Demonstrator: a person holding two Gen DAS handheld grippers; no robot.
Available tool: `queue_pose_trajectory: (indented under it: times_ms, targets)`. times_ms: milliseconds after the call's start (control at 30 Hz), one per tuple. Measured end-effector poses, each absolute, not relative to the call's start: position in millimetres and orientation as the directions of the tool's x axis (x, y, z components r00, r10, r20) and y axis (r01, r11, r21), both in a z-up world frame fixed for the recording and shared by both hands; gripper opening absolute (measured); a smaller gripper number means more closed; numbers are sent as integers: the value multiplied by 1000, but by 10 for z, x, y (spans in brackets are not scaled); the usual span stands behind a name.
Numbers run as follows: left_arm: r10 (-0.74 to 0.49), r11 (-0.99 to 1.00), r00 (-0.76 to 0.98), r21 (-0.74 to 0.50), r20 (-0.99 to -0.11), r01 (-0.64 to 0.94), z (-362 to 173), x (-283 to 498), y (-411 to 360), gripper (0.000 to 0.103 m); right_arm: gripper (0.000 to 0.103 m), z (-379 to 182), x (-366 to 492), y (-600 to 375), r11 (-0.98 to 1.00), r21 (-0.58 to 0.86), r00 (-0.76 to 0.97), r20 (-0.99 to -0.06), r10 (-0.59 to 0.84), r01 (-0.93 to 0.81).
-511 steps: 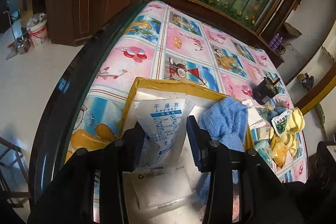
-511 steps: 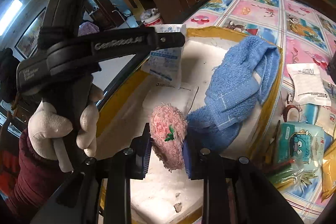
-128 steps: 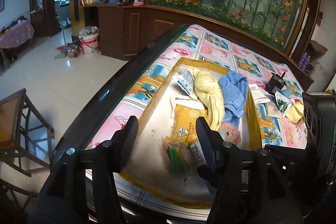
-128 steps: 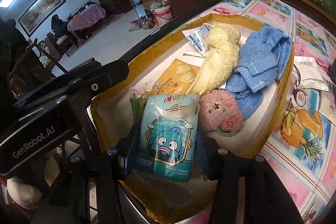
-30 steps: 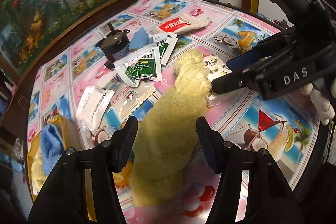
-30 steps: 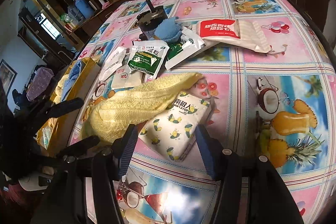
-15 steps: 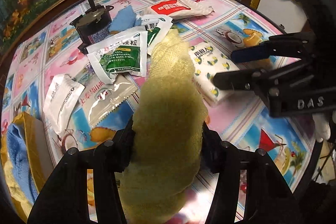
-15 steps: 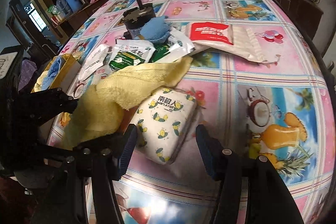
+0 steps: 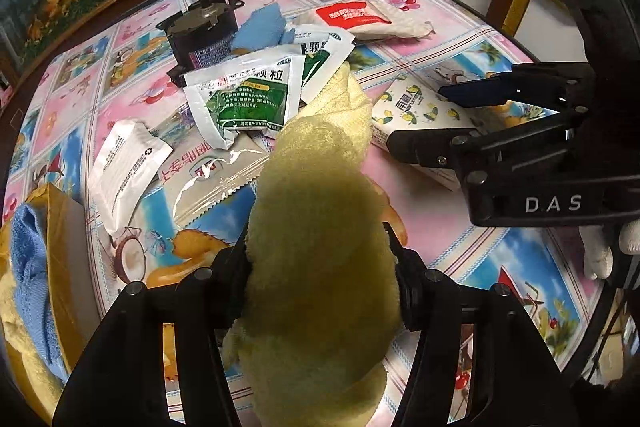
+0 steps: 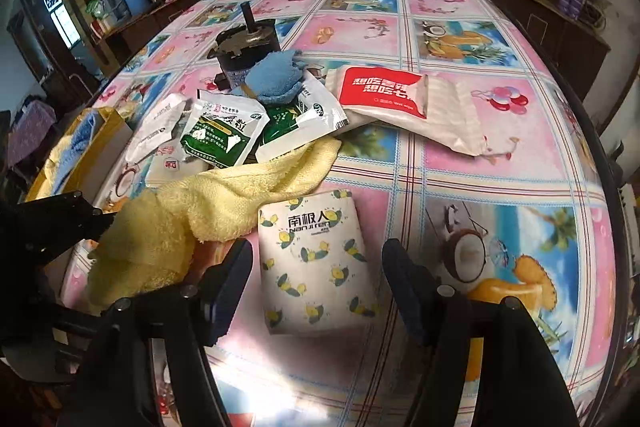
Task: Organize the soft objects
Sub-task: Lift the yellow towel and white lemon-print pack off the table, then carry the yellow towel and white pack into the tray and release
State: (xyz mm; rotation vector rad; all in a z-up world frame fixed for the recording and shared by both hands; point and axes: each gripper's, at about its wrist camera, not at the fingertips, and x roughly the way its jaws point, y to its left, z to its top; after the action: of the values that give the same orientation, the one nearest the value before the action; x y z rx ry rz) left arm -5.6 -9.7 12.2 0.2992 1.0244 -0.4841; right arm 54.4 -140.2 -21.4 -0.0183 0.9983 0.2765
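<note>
My left gripper point(image 9: 320, 259) is shut on a yellow towel point(image 9: 320, 227), bunched between its fingers; the towel's far end lies on the table toward the sachets. The towel also shows in the right wrist view point(image 10: 224, 199). My right gripper point(image 10: 318, 279) is open, its fingers on either side of a white tissue pack with lemon print point(image 10: 316, 259), just above it. That pack shows in the left wrist view point(image 9: 416, 115) under the right gripper point(image 9: 436, 119). A small blue cloth point(image 10: 276, 75) lies on the sachets.
Green and white sachets point(image 10: 224, 135), a red and white wipes pack point(image 10: 404, 99) and a black motor point(image 10: 244, 51) lie on the patterned tablecloth point(image 10: 500, 155). A yellow box point(image 9: 60, 219) at the left edge holds a blue towel point(image 9: 28, 247).
My left gripper has closed on the yellow towel and drawn it up. My right gripper has moved down over the tissue pack, still open.
</note>
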Motion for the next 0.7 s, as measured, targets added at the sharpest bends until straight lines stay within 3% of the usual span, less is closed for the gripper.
queue_pose_trajectory:
  times_ms: [67, 133, 167, 200, 533, 700]
  targets:
    - [-254, 869, 433, -7, -865, 495, 120, -43, -86, 59, 67, -288, 587, -1360, 966, 93, 495, -845, 204, -239]
    - [-262, 875, 430, -25, -864, 483, 138, -33, -56, 48, 66, -305, 574, -1368, 966, 89, 505, -838, 205, -244]
    - [-288, 878, 418, -64, -862, 474, 159, -35, -12, 46, 63, -302, 565, -1380, 964, 104, 503, -836, 218, -246]
    - [-311, 880, 412, -96, -856, 465, 186, -42, 28, 45, 52, -289, 554, -1403, 962, 123, 504, -832, 234, -244]
    - [-448, 888, 532, -290, -718, 357, 800, -652, 778, 45, 51, -21, 235, -1566, 944, 232, 548, -771, 325, -233]
    - [-372, 928, 644, -260, -669, 267, 1177, -1045, 1436, 45, 51, 288, 20, -1393, 920, 245, 572, -725, 384, -307]
